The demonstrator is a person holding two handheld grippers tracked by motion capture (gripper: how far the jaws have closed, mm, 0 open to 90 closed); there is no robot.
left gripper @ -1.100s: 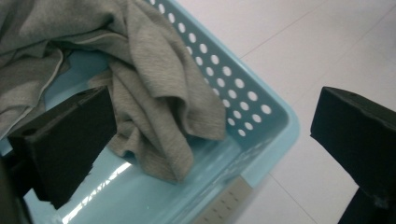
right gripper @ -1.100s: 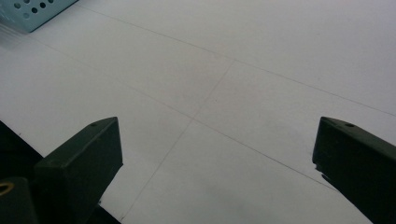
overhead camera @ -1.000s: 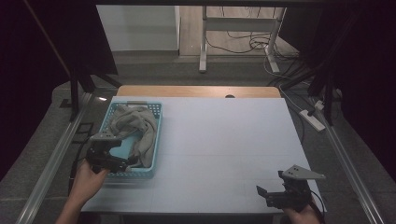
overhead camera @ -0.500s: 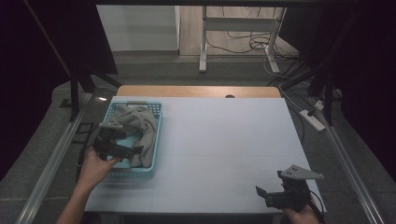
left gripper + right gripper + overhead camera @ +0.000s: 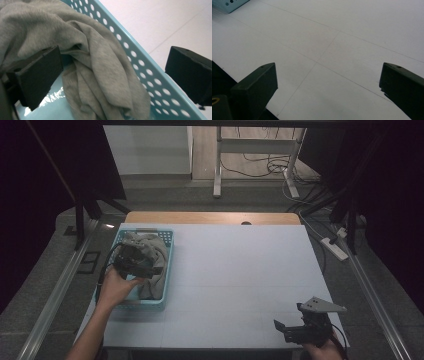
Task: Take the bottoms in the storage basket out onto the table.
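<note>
Grey cloth [image 5: 100,62] lies heaped in one blue basket [image 5: 165,270] at the bench's [image 5: 240,285] left side. One left hand-held gripper [image 5: 137,262] hangs over it, jaws wide apart astride the basket wall; to grab well, I judge it should move fully inside and close on a thick fold. One right hand-held gripper [image 5: 295,332] rests near the bench's front right corner, jaws spread and empty.

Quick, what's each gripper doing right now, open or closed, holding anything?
Left gripper: open, jaws wide over the grey garment in the light blue basket, holding nothing.
Right gripper: open, empty, above the white table.
</note>
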